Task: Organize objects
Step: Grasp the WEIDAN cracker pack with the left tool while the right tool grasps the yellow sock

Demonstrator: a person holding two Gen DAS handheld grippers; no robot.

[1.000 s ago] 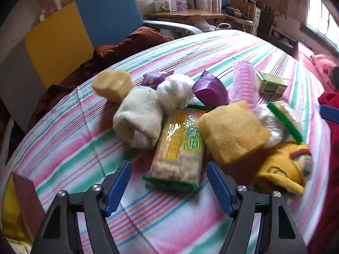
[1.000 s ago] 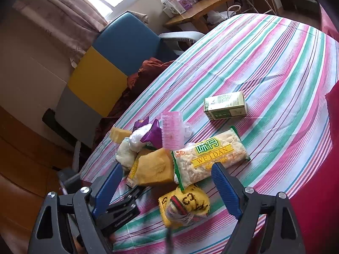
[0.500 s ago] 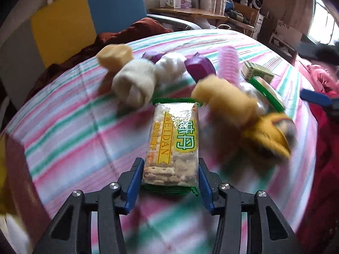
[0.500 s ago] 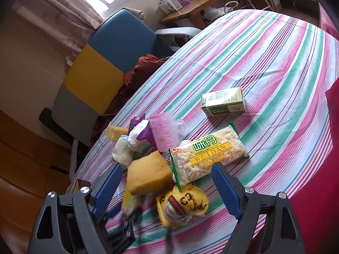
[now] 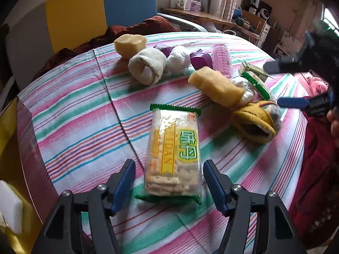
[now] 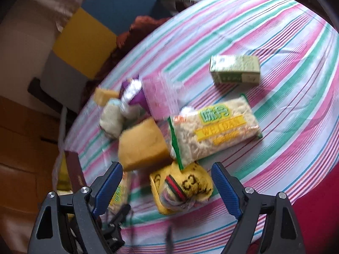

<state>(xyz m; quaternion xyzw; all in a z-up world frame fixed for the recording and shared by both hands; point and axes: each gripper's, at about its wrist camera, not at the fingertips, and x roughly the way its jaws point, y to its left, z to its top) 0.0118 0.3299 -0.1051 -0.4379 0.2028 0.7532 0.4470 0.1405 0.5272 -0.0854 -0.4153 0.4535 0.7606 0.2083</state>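
A cracker packet with green ends lies flat on the striped tablecloth, pulled clear of the pile. My left gripper straddles its near end. Its jaws are opening and the pads stand off the wrapper on both sides. My right gripper hangs open over a yellow sock bundle, not touching it. A second cracker packet and a yellow sponge lie just beyond it. In the left wrist view one blue finger of the right gripper shows at the right edge.
Farther back lie a rolled white sock, another yellow sponge, a white bundle, a purple packet, a pink brush and a green box. A blue and yellow chair stands behind the table.
The left gripper shut on the cracker packet, drew it toward me out of the pile, and has now let it go. The right gripper tilted down closer over the pile.
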